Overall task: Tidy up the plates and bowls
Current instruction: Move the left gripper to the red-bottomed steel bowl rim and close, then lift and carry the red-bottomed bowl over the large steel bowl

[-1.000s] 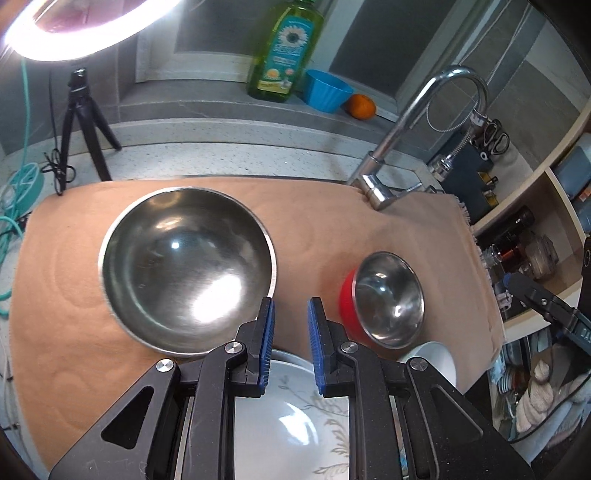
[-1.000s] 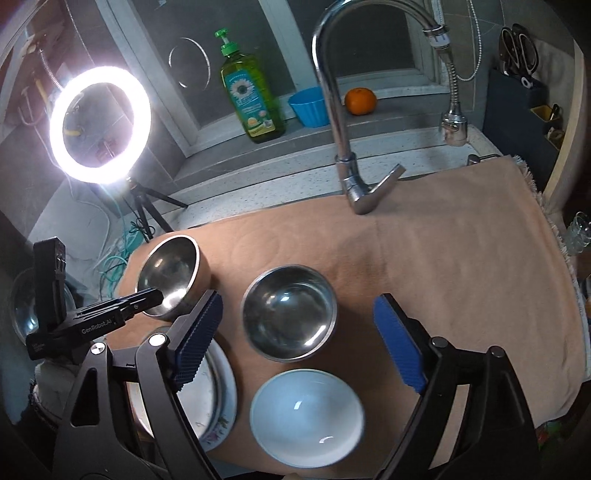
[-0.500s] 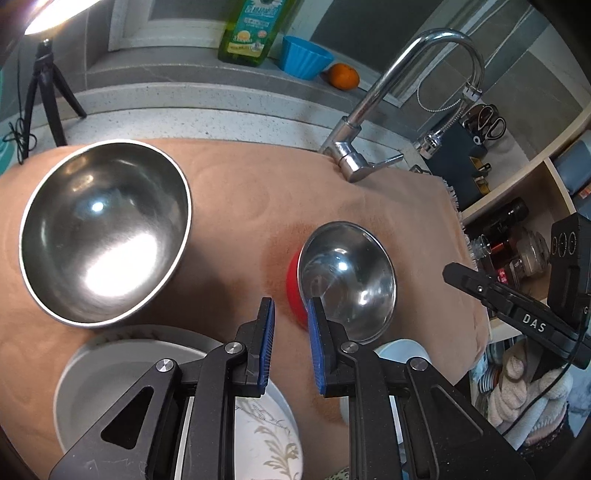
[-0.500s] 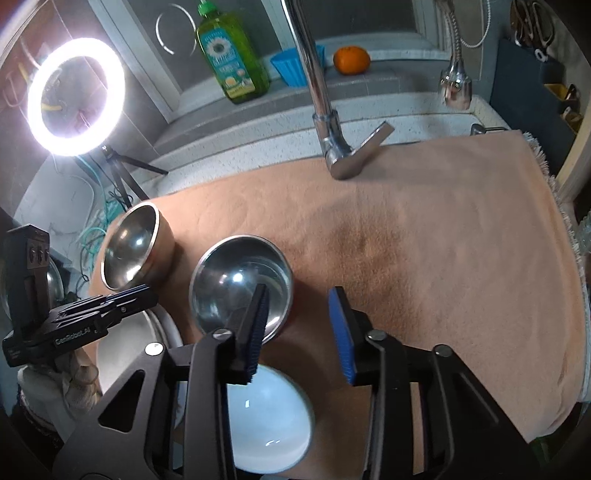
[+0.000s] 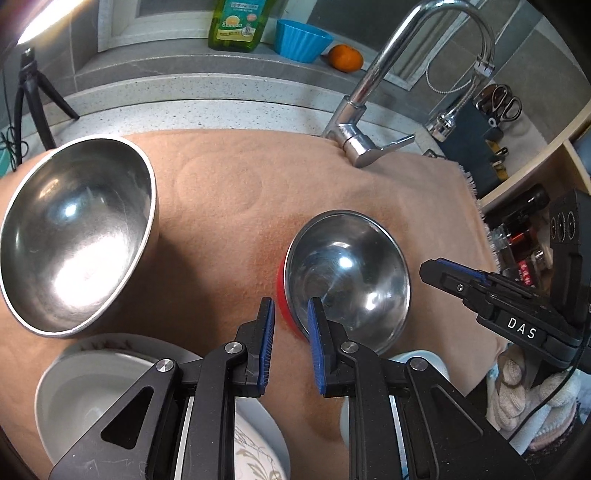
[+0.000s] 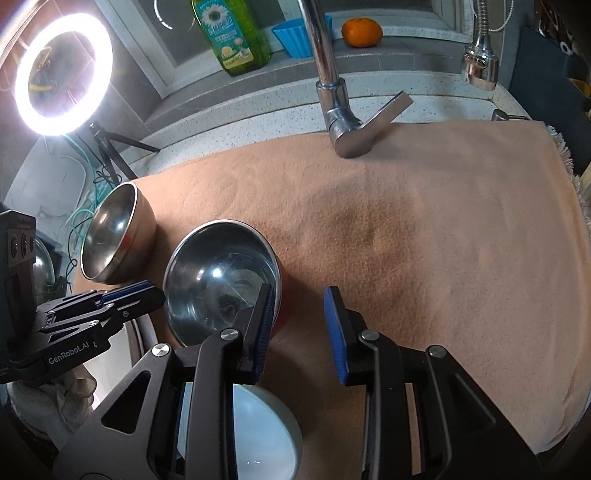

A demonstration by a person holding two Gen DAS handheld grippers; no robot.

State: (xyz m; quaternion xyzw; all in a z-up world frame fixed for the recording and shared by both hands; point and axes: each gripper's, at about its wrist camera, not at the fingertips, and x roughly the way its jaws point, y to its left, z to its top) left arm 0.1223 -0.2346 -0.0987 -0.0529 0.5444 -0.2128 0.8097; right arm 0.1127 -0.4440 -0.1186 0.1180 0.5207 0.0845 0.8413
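1. Left wrist view, nearest: the left gripper (image 5: 290,345) hangs over the cloth with its blue pads a narrow gap apart and nothing between them; under its frame lies a white plate (image 5: 255,439) with a pale leaf pattern, and just left of that a white dish (image 5: 96,391); a white bowl (image 5: 424,360) peeks out at the right of the frame.
2. Just beyond the left gripper's tips sits the small steel bowl (image 5: 349,277), red on its outer wall, its near rim running between the pads' tips without being pinched; to its right the right gripper (image 5: 461,277) reaches in from the side.
3. Farther left stands the large steel bowl (image 5: 77,236), on the tan cloth (image 5: 236,206), touching the white dish's far edge.
4. Right wrist view, nearest: the right gripper's pads stand moderately apart, holding nothing; the white bowl lies under its frame; the left pad overlaps the small steel bowl's right rim, the other pad over bare cloth.
5. Farthest: the faucet (image 5: 373,96) at the cloth's back edge; behind it on the sill a green soap bottle (image 6: 232,33), a blue cup (image 6: 295,37) and an orange (image 6: 362,32); a ring light (image 6: 61,74) glows at left.
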